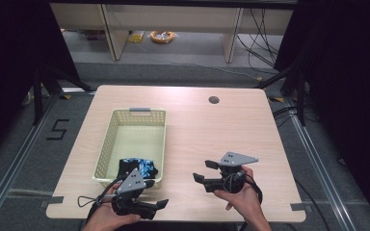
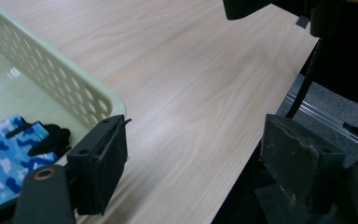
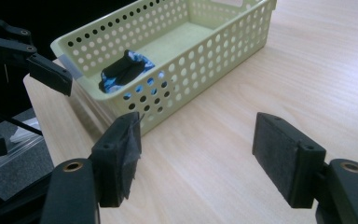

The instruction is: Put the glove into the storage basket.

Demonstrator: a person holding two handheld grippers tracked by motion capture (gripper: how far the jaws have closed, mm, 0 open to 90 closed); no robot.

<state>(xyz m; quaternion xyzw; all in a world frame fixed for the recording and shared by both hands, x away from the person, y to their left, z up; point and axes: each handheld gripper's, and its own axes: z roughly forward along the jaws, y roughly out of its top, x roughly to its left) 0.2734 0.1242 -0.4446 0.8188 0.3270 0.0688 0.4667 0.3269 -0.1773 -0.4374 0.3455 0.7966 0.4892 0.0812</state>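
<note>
Grey floor (image 1: 183,72) beyond the wooden table (image 1: 212,130) — pale desks (image 1: 173,21), cables (image 1: 257,36), dark curtains (image 1: 347,96).

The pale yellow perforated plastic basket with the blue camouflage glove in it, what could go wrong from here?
1. The pale yellow perforated plastic basket sits near the wooden table's front edge; a nudge from the open left gripper, which hovers by its near corner, might push it off line.
2. The blue camouflage glove lies bunched against the near wall, so jaws reaching in could catch the rim.
3. The open right gripper is close by; the two could collide.
</note>
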